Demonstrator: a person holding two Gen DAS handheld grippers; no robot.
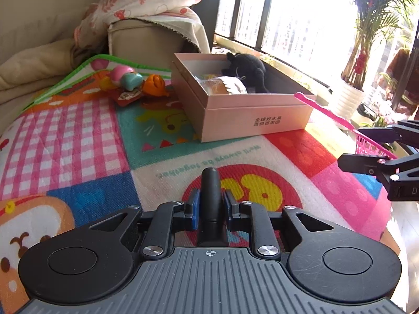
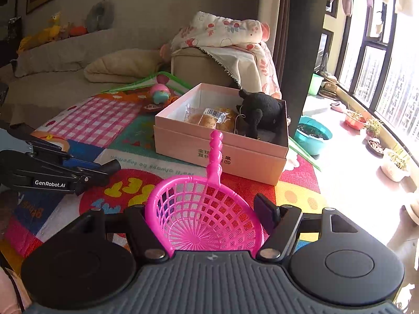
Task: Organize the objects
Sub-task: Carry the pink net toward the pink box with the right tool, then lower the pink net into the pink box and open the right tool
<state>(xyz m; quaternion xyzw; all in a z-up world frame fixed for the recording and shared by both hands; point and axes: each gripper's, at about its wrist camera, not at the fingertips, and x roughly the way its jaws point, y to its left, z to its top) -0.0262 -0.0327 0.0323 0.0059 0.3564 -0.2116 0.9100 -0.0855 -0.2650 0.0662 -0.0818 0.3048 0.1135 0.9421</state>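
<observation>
While the left tool (image 1: 211, 206) clamps a black cylinder (image 1: 211, 183), the right tool (image 2: 204, 217) grips a pink strainer (image 2: 204, 214).

We note a pink box (image 2: 220, 154), lid off, on the colourful play mat (image 1: 78, 136), holding a black plush toy (image 2: 259, 110) and wrapped bread (image 2: 209, 117). A pink plastic scoop (image 2: 204, 214) sits handle-forward between the right jaws. A black cylinder (image 1: 212, 198) is clamped upright-forward in the left jaws. Small toys (image 1: 125, 78) lie beyond the box.
</observation>
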